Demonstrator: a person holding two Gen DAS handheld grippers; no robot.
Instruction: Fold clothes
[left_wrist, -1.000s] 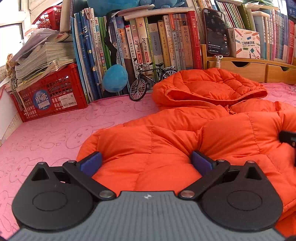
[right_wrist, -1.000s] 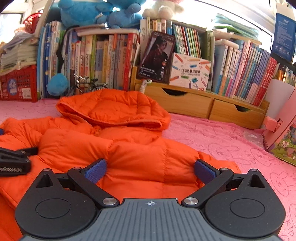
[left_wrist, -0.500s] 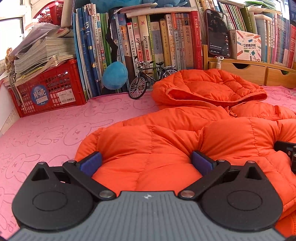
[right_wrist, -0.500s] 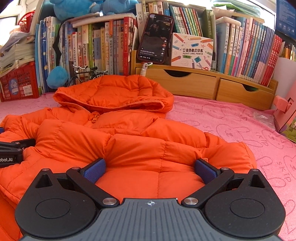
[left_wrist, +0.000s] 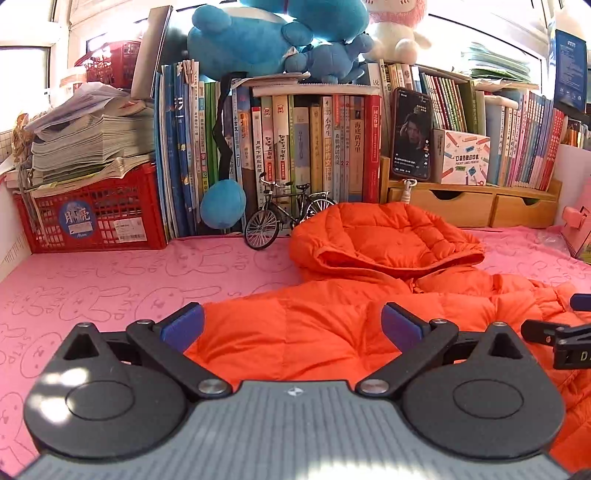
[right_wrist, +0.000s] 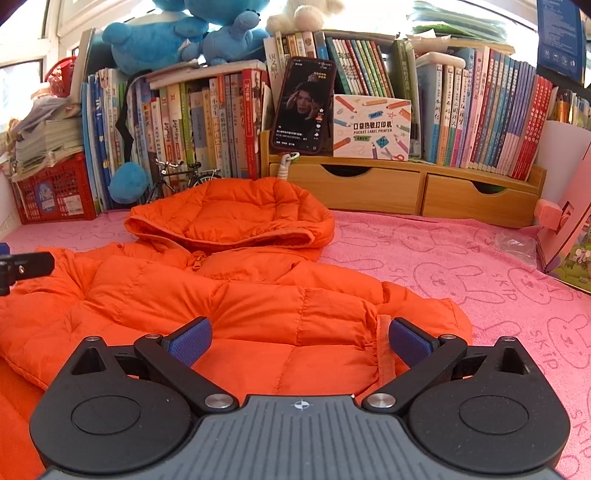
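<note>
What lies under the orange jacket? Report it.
The jacket lies on a pink bunny-print cloth, visible all round it. Whatever is directly beneath the jacket is covered.

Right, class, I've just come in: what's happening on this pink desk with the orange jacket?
A person holds a two-finger tool in each hand over an orange puffer jacket spread on a pink bunny-print cloth. The left tool and right tool are both open, gripping nothing. The sleeves look folded in over the body, and the hood lies flat near the books. More folding probably remains.
</note>
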